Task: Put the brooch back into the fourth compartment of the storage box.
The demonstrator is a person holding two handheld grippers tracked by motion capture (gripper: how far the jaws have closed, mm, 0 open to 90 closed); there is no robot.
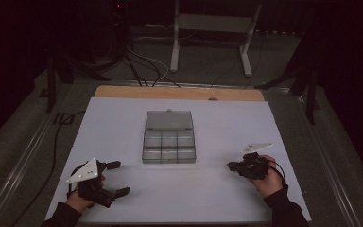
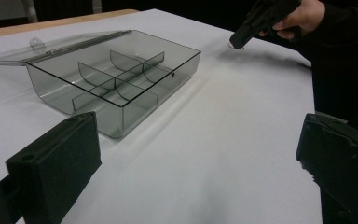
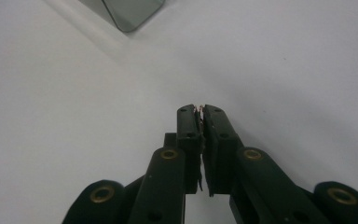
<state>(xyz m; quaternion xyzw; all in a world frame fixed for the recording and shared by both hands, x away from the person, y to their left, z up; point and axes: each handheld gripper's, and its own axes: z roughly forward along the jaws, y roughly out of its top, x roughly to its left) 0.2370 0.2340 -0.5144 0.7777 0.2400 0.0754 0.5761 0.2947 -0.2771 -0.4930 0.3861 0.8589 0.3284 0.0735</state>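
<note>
Right gripper (image 3: 201, 110) closed on a tiny pale item (image 3: 199, 108) pinched at the fingers' tips, low over the bench (image 1: 123, 189), to the right of the compartment box (image 1: 168, 147). Best carried level, grip kept firm, released only once directly above one cell. Left gripper (image 1: 116, 178) wide open, holding nothing. Box mid-bench, clear lid (image 1: 168, 119) flipped back, all six cells apparently empty.

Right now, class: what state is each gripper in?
Left gripper: open, holding nothing.
Right gripper: closed, with something tiny pinched at the tips; what it is cannot be told.
</note>
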